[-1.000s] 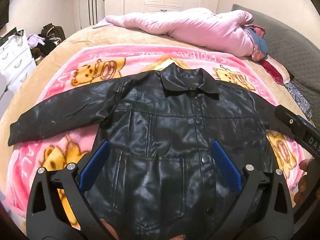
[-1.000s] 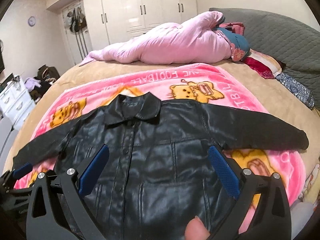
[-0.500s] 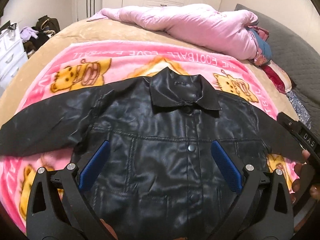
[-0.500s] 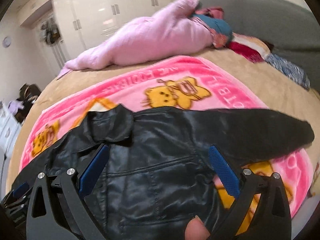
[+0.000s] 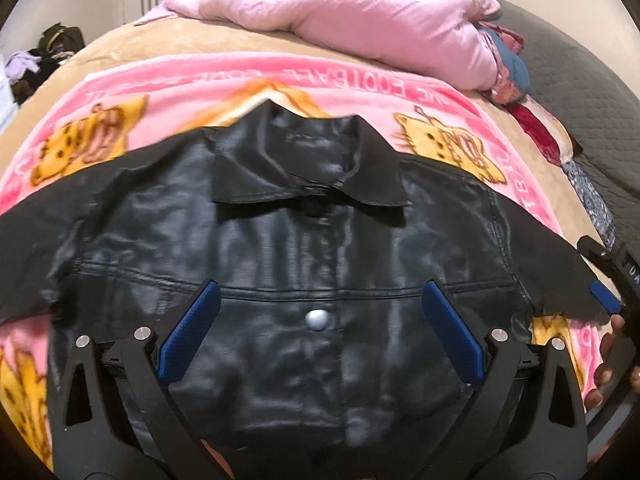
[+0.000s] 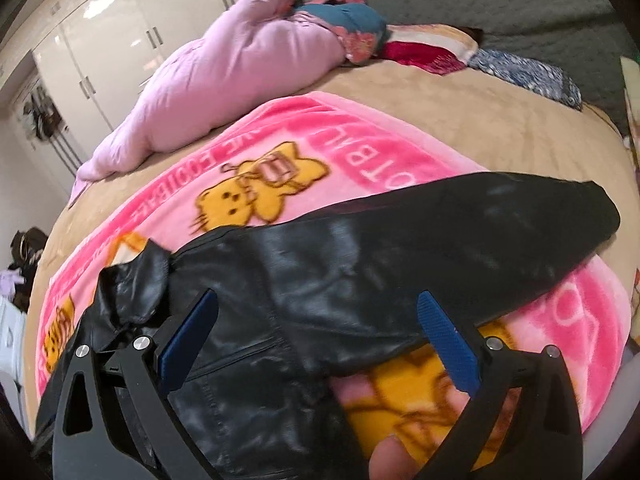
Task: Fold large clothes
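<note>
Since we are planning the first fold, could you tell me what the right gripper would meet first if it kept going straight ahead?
Probably the black jacket: the open right gripper points at the armpit where its sleeve joins the body, over the pink blanket. Depth is uncertain.

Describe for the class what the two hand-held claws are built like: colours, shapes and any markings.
Each claw, left claw and right claw, is a matte black plastic frame with triangular cut-outs and silver screw heads. Its two fingers carry flat blue textured pads. In the left wrist view the other claw's black body at the right edge bears white lettering, too cropped to read. No cables or sleeves show.
</note>
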Demonstrator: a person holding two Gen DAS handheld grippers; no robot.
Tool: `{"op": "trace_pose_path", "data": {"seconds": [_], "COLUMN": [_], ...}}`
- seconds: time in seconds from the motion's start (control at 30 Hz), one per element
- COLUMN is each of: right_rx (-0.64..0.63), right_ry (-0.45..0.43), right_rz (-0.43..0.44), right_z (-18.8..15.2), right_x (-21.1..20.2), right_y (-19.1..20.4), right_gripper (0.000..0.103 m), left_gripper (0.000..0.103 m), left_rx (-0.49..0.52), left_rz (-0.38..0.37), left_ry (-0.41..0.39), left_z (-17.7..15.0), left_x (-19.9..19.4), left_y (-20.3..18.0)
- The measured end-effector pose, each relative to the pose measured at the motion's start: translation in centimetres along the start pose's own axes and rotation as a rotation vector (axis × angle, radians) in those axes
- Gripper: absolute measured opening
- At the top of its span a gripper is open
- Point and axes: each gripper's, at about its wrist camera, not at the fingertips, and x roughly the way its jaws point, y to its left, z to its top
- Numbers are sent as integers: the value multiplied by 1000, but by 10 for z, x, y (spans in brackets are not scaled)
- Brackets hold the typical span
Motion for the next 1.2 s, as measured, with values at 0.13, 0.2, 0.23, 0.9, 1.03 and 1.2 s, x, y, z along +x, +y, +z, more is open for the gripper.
{"op": "trace_pose_path", "data": {"seconds": [0.13,0.2,0.23,0.9,1.03,1.2], "right_rx": [61,92,106,599,706,732], "right_ry": [-3,0,7,59,84,101], "right_rz": [-2,-8,-10,-162,-122,-152], "right_z": [8,11,12,17,17,24], "right_x": [0,2,4,33,46,67], "right_y": [-24,-36,-41,-187,-212,-229], "right_gripper": [99,99,99,99,99,99], "left_gripper": [94,94,94,55,45,39], "left_rx": [36,55,63,255,273,320], "left_rz": [-18,-22,-26,-150,-179,-193], "left_ry": [24,30,34,123,148,162], "left_z": [5,7,9,20,15,8], "left_x": [17,25,29,109,121,134], "left_y": [-24,-36,-43,-158,-169,-180]}}
